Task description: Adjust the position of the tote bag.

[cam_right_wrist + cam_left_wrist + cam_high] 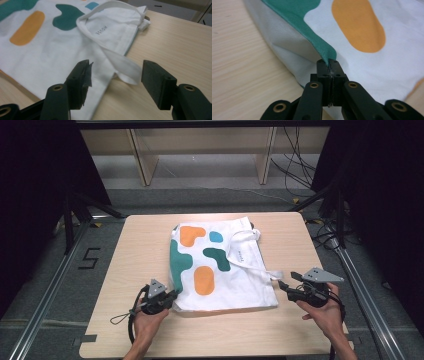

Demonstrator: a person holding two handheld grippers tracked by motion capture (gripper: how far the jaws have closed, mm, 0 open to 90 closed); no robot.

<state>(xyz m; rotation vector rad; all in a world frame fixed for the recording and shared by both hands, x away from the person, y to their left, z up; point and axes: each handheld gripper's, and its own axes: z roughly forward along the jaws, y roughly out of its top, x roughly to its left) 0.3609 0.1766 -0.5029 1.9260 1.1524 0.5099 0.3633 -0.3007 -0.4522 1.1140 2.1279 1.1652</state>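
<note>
The tote bag (222, 267) lay flat across the middle of the table (125, 270), white cloth with orange and green patches. I judged it light and limp, likely to sag and fold wherever it went unsupported, so edges and corners looked the best places to take hold. My left gripper (329, 65) was clamped tight on a fold of the near left edge, green cloth pinched between the jaws. My right gripper (113, 72) stood wide open at the bag's right side, holding nothing, with the loose handle strap (125, 66) lying between its jaws. That strap seemed thin and floppy, so I reckoned it needed a firm pinch.
</note>
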